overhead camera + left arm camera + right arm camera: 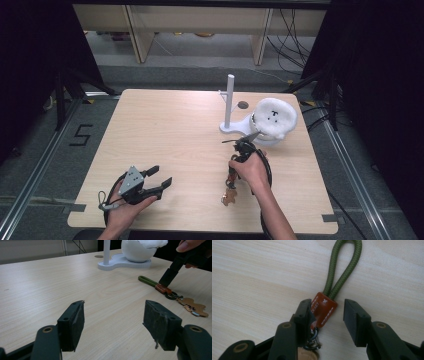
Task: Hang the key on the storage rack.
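Lay flat on the table (165,130), right of centre: keychain (327,305), long axis running near-to-far, green loop (344,267) pointing far toward the white stand (231,105), wooden charm (229,198) at the near end. Straddled by the right gripper (327,315) at the orange tab (jaws apart, one pad just touching, not clamped). Rested near-left, left gripper (113,322), jaws apart on nothing.

High view overlooks table (165,150); gripper views skim it.
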`<state>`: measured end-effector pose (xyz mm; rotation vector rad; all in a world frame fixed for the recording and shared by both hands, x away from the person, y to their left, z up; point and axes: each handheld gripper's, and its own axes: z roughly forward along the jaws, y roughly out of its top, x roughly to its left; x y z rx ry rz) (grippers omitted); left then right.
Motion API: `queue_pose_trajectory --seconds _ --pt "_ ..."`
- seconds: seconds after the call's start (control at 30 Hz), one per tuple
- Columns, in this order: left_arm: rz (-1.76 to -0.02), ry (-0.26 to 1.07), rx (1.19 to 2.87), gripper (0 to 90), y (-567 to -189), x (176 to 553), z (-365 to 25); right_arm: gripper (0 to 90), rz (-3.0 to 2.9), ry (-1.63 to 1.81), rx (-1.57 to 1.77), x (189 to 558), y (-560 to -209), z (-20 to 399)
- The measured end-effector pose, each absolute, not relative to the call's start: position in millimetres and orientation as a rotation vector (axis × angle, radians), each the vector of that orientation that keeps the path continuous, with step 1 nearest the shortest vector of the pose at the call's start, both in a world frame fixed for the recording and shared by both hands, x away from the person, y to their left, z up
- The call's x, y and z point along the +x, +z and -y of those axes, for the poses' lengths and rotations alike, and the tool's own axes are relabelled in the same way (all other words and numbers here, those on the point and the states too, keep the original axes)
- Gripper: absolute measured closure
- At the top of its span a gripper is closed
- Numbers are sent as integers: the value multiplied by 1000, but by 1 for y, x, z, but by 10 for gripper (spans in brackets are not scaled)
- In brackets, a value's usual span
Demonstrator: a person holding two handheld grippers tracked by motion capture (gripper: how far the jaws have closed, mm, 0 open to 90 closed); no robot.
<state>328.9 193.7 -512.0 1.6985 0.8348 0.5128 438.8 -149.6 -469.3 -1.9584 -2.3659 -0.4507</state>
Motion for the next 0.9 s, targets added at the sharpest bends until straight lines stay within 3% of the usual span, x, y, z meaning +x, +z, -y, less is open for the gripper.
queue_pose_trajectory --seconds 0.9 --pt "-833 508 1702 328 -513 329 -194 551 2380 -382 -1953 442 -476 137"
